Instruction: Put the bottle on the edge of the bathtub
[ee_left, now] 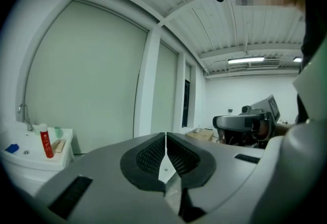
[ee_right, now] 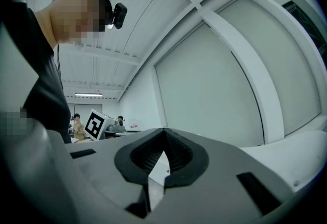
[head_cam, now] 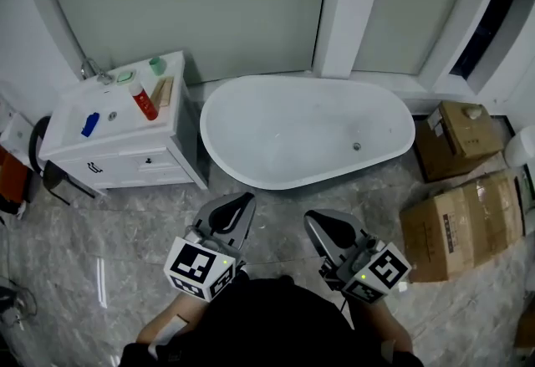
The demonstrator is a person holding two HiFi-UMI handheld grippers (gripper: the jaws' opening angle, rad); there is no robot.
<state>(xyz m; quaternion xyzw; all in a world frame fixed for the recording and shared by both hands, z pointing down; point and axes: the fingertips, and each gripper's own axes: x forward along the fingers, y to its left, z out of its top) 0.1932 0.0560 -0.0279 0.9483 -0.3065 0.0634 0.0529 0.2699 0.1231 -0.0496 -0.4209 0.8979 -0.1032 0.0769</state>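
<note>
A red bottle (head_cam: 145, 101) with a white cap stands on the white vanity (head_cam: 71, 129) at the left; it also shows small at the left of the left gripper view as the red bottle (ee_left: 46, 142). The white oval bathtub (head_cam: 219, 96) lies empty in the middle. My left gripper (head_cam: 238, 204) and right gripper (head_cam: 316, 221) are held low over the floor, near my body and short of the tub, far from the bottle. Both are shut with nothing between the jaws, which meet at the tips.
On the vanity also sit a blue bottle (head_cam: 90, 124), a green cup (head_cam: 157, 65), a soap dish (head_cam: 125, 76), a wooden item (head_cam: 162, 92) and a tap (head_cam: 90, 68). Cardboard boxes (head_cam: 464, 223) stand at the right of the tub. The floor (head_cam: 92, 240) is grey marble-patterned tile.
</note>
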